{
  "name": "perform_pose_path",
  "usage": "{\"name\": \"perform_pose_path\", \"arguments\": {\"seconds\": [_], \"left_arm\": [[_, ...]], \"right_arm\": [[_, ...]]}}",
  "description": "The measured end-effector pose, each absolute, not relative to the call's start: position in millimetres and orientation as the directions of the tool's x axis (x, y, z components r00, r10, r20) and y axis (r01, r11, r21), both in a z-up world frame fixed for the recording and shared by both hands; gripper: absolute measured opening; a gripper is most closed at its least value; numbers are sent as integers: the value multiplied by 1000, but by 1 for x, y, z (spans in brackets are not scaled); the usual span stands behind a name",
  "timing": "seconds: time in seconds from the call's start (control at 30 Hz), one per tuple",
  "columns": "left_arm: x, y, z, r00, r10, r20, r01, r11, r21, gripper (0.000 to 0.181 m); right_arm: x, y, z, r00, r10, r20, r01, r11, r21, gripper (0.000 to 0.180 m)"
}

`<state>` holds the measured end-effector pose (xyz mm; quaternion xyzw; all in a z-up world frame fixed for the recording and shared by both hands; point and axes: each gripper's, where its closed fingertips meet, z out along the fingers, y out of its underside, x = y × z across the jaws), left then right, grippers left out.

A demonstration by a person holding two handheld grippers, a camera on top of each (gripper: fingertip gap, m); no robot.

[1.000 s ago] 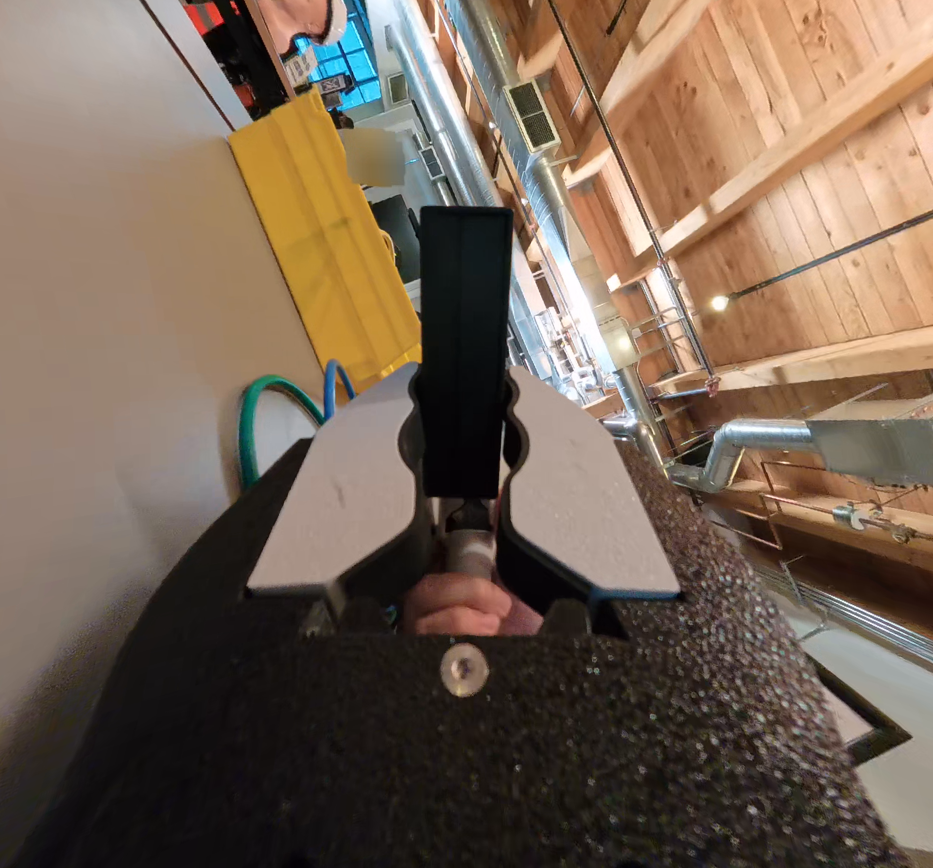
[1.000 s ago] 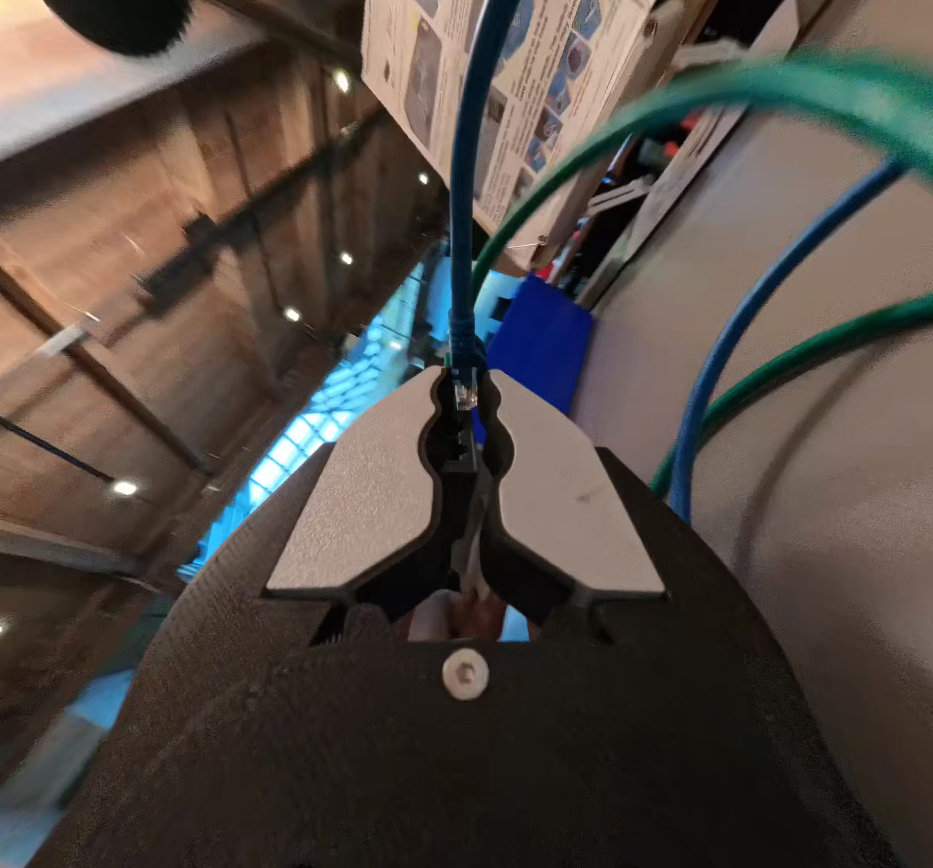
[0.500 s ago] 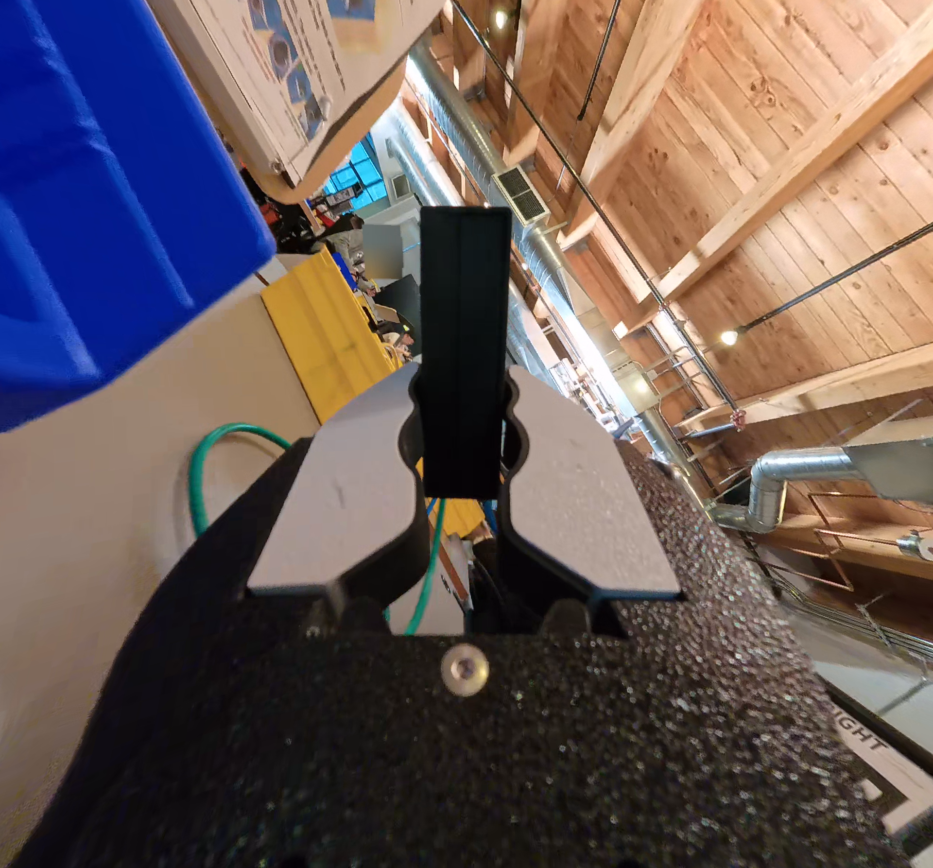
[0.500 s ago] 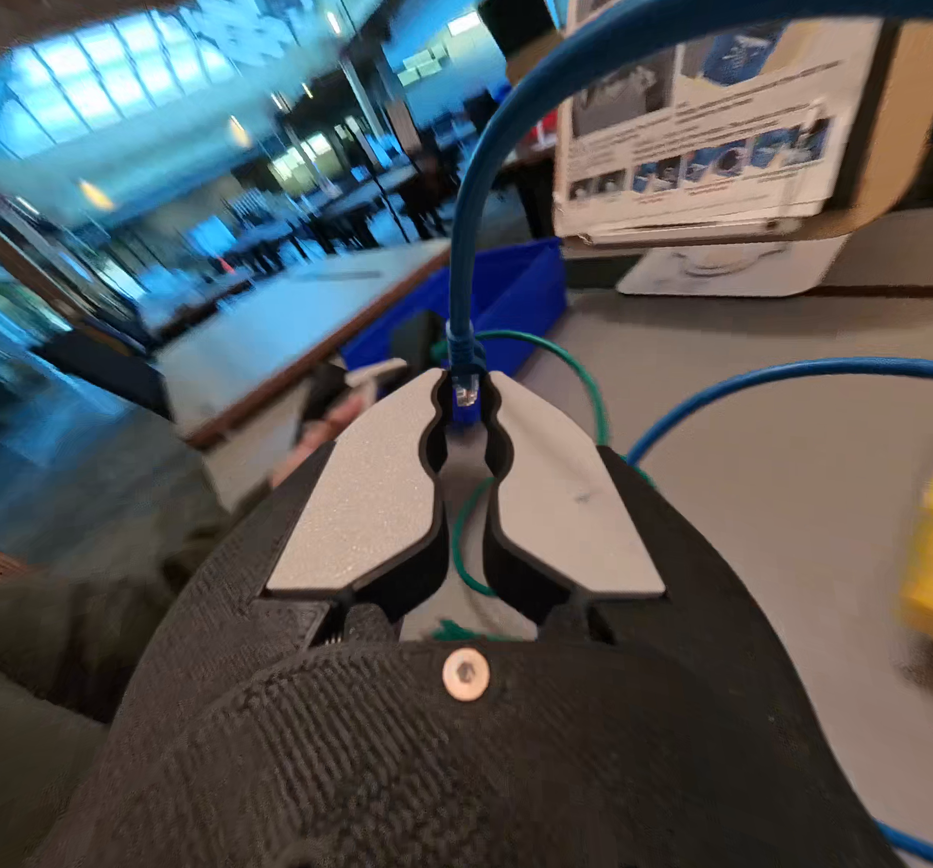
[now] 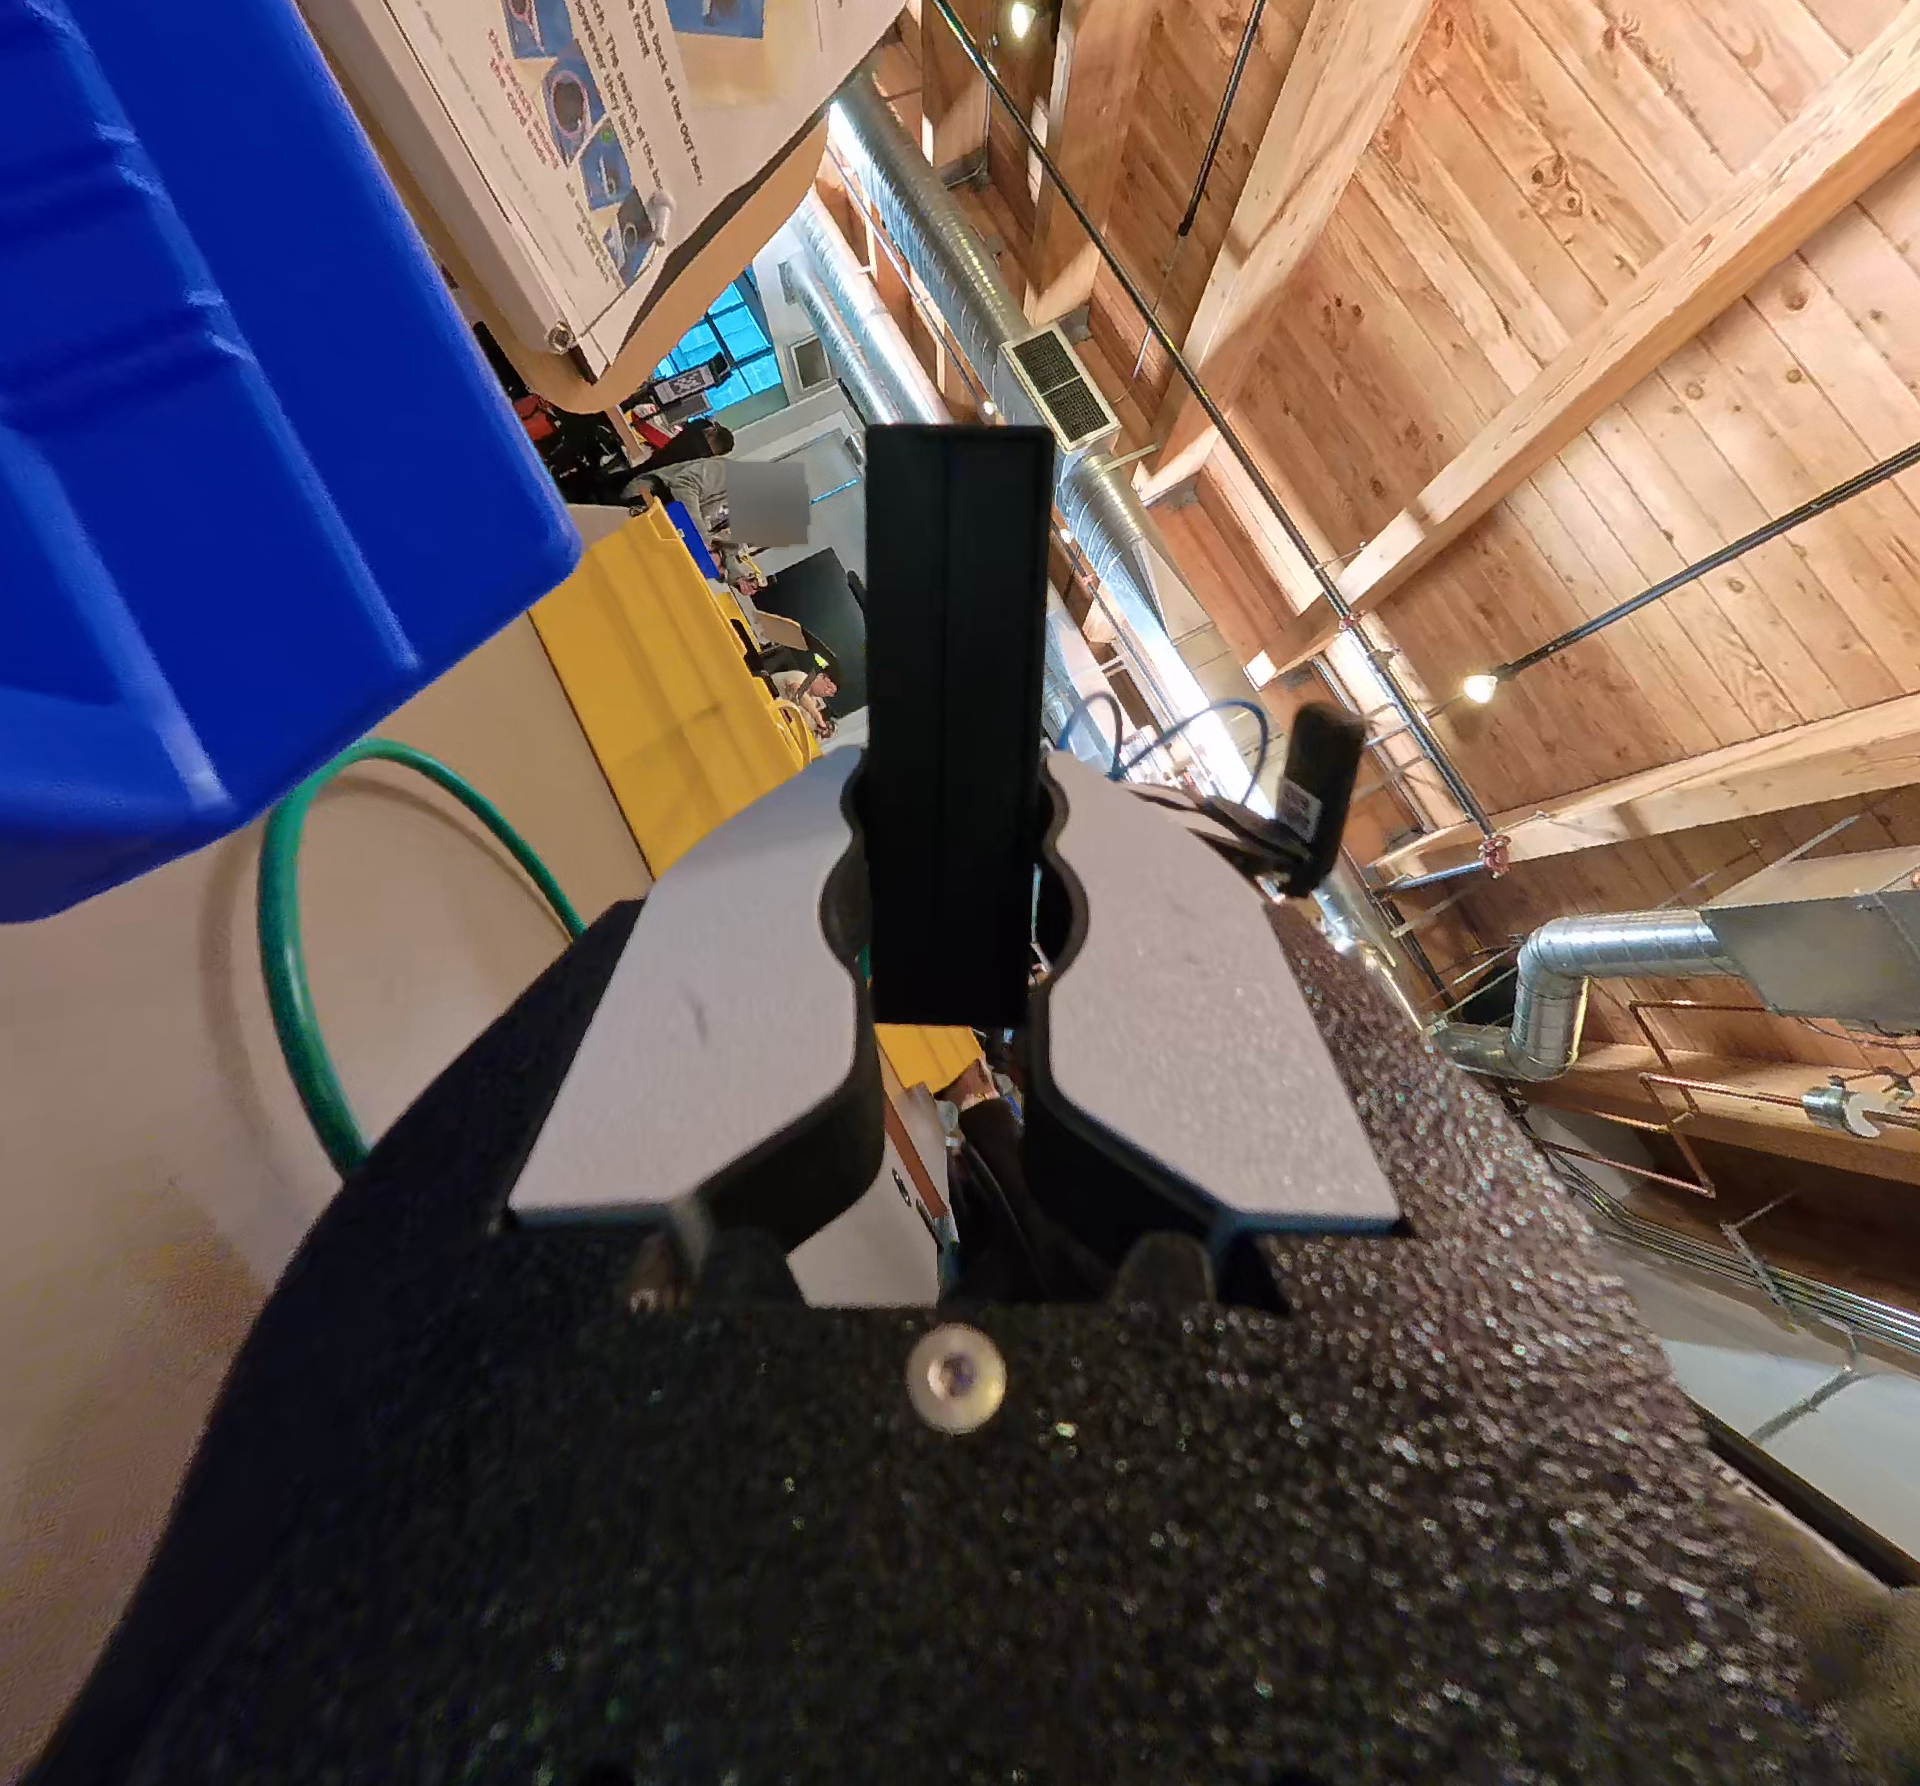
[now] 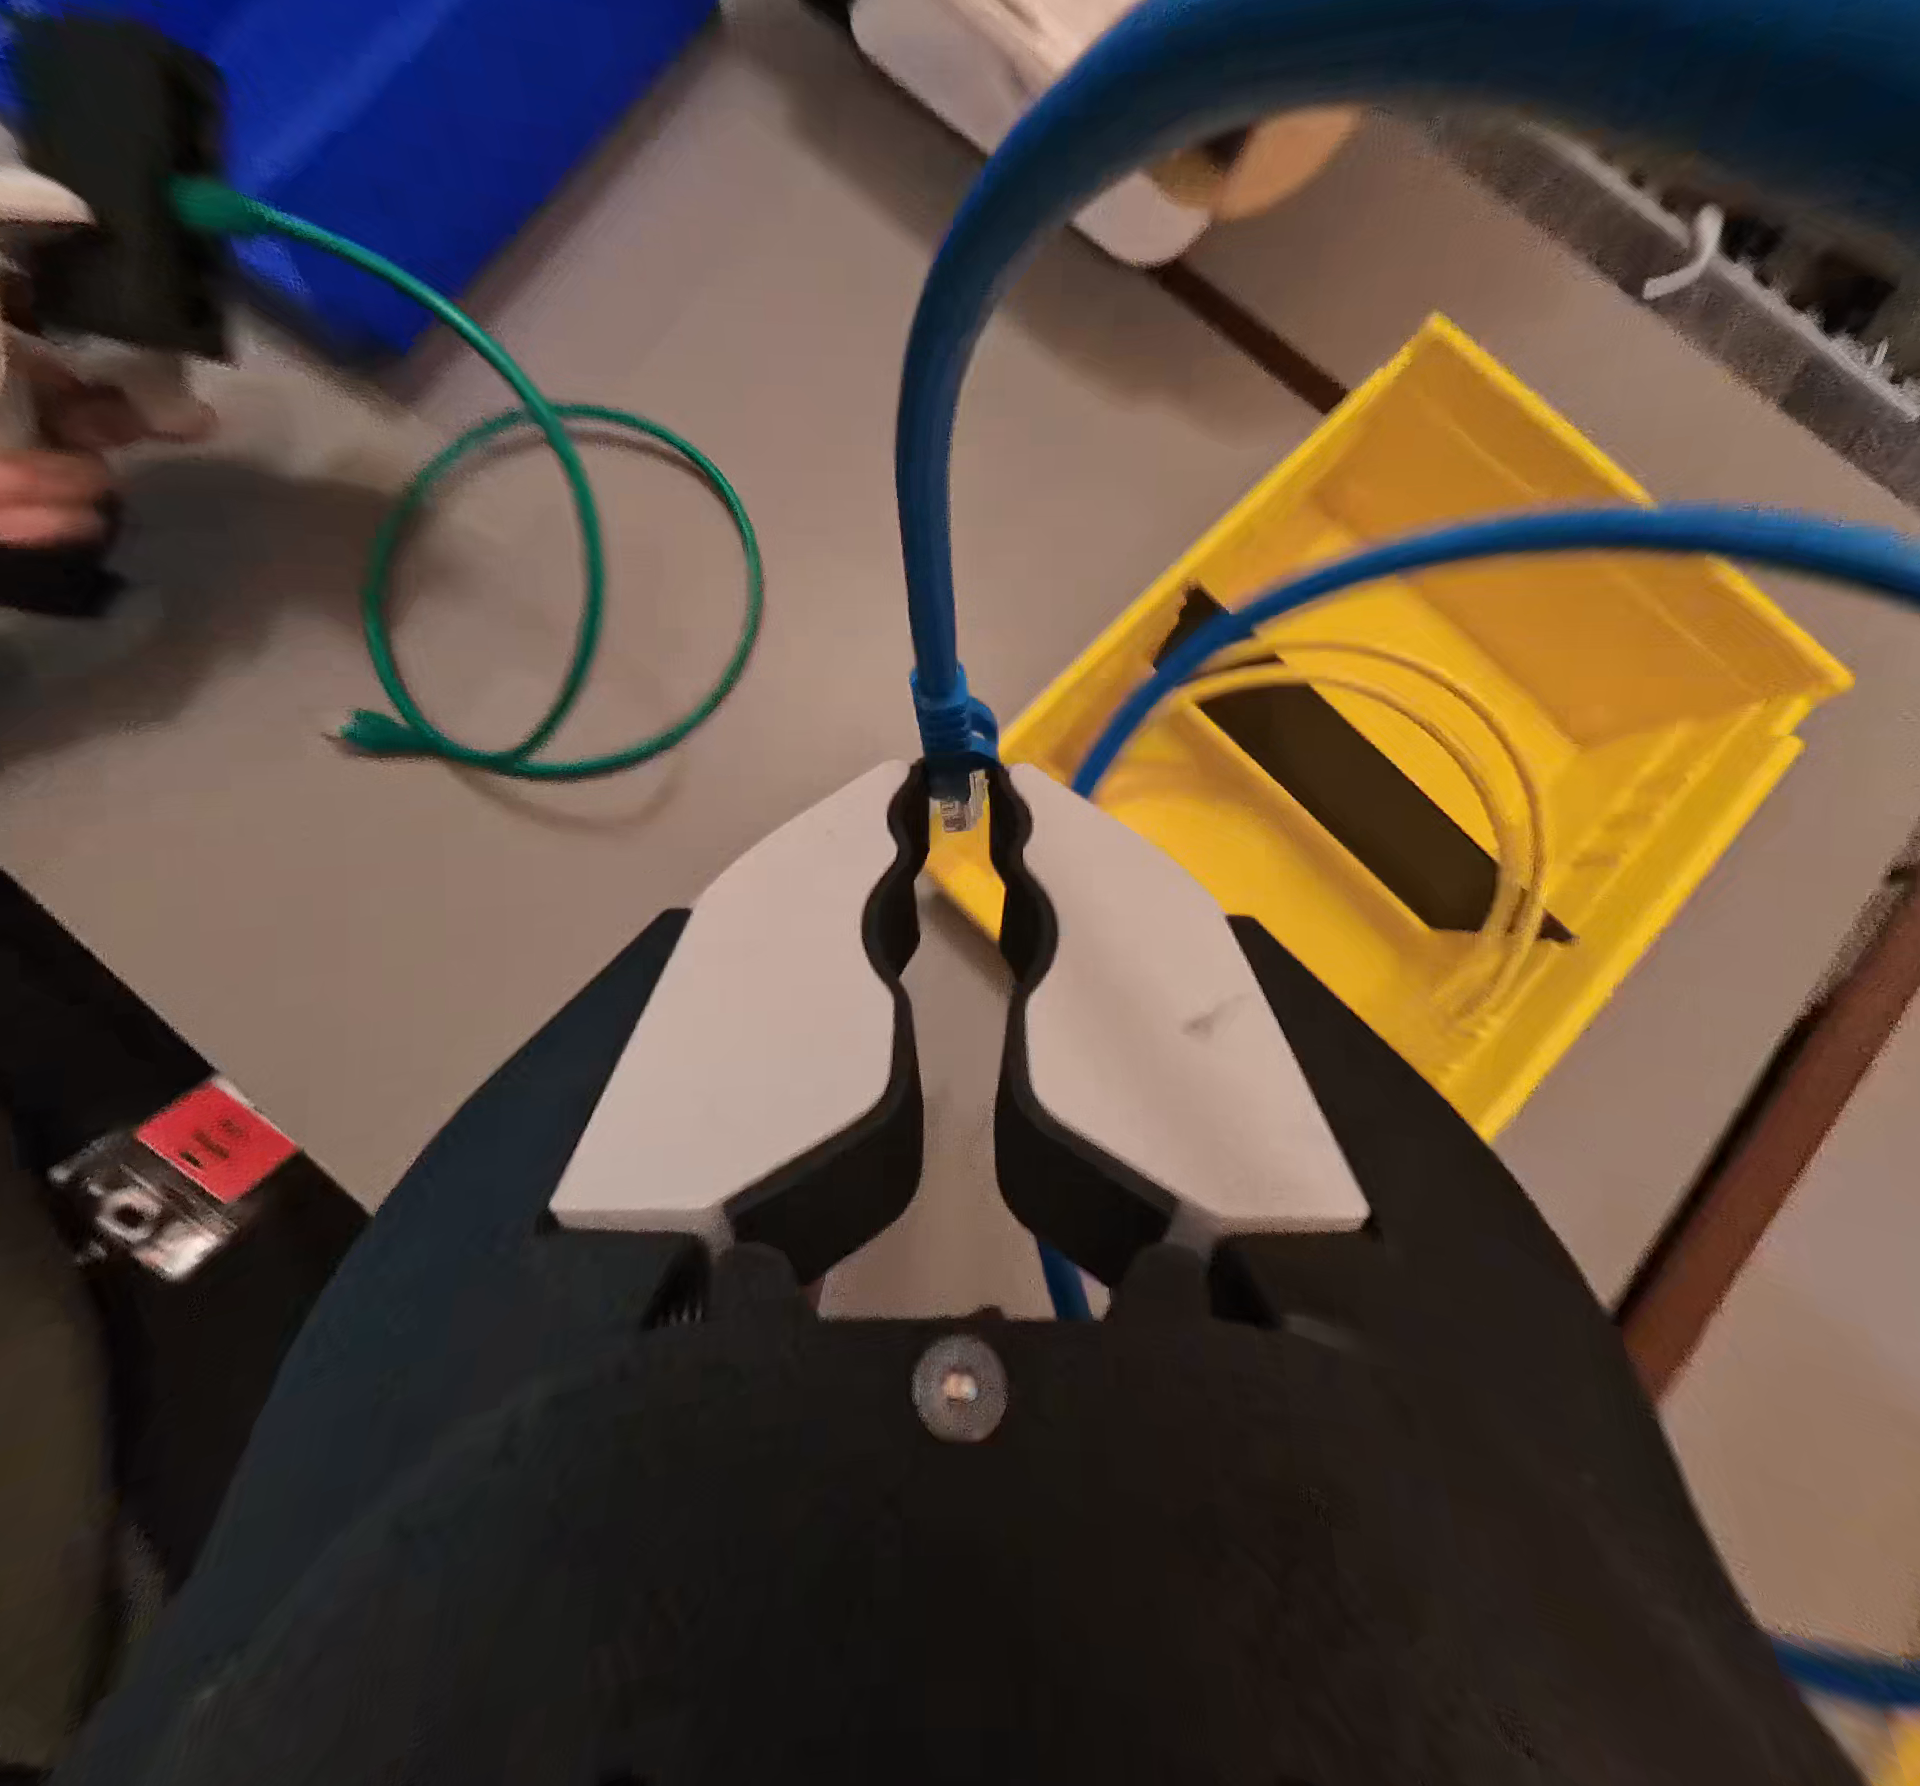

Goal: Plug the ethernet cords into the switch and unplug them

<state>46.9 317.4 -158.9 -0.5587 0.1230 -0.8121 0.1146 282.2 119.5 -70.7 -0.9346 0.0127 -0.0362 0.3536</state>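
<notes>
Between your left claw's (image 5: 956,889) pads stands the black switch (image 5: 956,697), gripped upright. Your right claw (image 6: 961,801) pinches the blue cord's (image 6: 935,510) plug at its tips, above the grey bench (image 6: 312,905). Far to its left, a green cord (image 6: 582,531) seems plugged into the blurred switch.

Materials and finishes on show

Matt black switch (image 5: 956,697) is sitting between smooth grey finger pads (image 5: 717,1009); glossy plastic yellow bin (image 6: 1662,697) is gleaming; blue cord (image 6: 935,489) is looking rubbery, possibly smooth.
</notes>
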Motion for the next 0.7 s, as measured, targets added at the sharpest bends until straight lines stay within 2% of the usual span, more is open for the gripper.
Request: {"name": "perform_pose_path", "arguments": {"seconds": [0.17, 0.3, 0.4, 0.6, 0.7], "left_arm": [[49, 314, -160, -355, -312, 881, 28, -946, -324, 27], [50, 314, -163, -356, -306, 883, 17, -947, -321, 27], [51, 314, -165, -356, -297, 886, 9, -949, -315, 27], [52, 316, -169, -353, -285, 891, 2, -953, -303, 27], [54, 314, -172, -349, -275, 896, -10, -955, -297, 27]], "right_arm": [[320, 109, -128, 996, -8, 92, 27, -928, -372, 11], [345, 106, -172, 992, 2, 125, 29, -977, -213, 12], [357, 87, -208, 987, 70, 142, 73, -997, -19, 12], [361, 81, -246, 970, 195, 145, 177, -976, 125, 12], [362, 78, -258, 967, 225, 119, 205, -966, 157, 12]]}}
